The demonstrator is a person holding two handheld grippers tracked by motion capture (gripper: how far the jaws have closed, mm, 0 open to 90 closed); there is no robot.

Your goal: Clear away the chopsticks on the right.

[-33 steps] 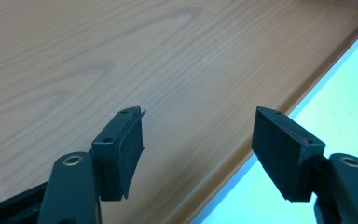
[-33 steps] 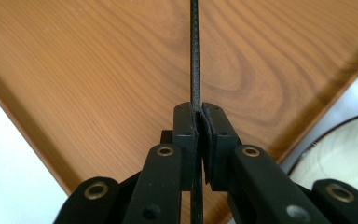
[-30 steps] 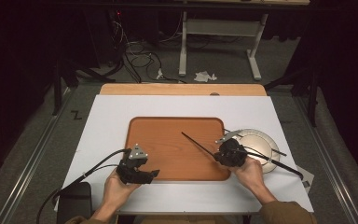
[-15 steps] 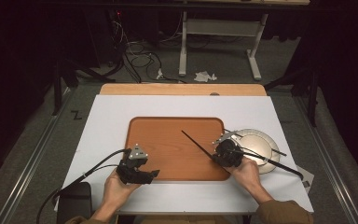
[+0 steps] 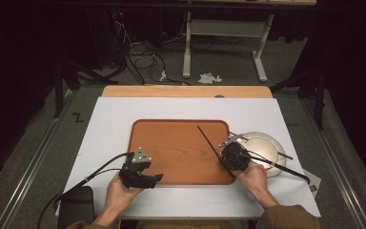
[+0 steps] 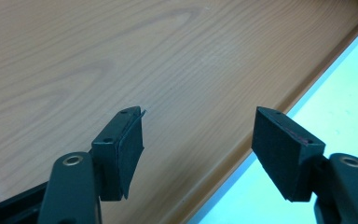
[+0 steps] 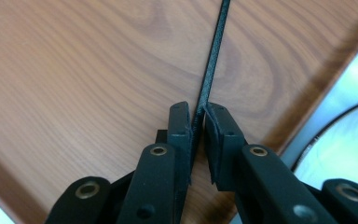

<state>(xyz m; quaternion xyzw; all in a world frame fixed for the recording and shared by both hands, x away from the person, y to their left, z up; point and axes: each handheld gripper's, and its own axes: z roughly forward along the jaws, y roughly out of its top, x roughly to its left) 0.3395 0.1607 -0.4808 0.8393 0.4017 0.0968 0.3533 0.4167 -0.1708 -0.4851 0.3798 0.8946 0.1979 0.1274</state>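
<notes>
Brown wood-grain tray (image 5: 171, 148), rounded rectangle, sits mid-table on the white sheet (image 5: 105, 119); that's where my work is. My right gripper (image 5: 228, 153) is pinched nearly closed on a thin black stick (image 5: 208, 141), prob a chopstick, held close to its near end. In the right gripper view the stick (image 7: 212, 60) runs up between my pads toward 12 o'clock over the tray floor (image 7: 98, 60).

What changed vs a sec ago: very little. Stick's at the same slant, right hand (image 5: 253, 177) has edged a touch, left hasn't moved. So my guess is I'm mid-carry or about to set it down on the tray; nothing released yet.

Long axis in the high view: tip points to abt 10-11 o'clock, out over the tray's right half; the gripped end is at abt 4-5, at the tray's right edge. Can't tell if the tip touches the wood.

A second black stick (image 5: 286, 166) lies across the round pale plate (image 5: 267, 143) just right of the tray, at 3 o'clock from it, pointing roughly 4 o'clock.

My left gripper (image 5: 145, 179) hangs over the tray's near-left corner, at 7 o'clock, jaws spread wide w/ nothing between them; left gripper view shows bare wood (image 6: 121, 56) in the gap.
</notes>
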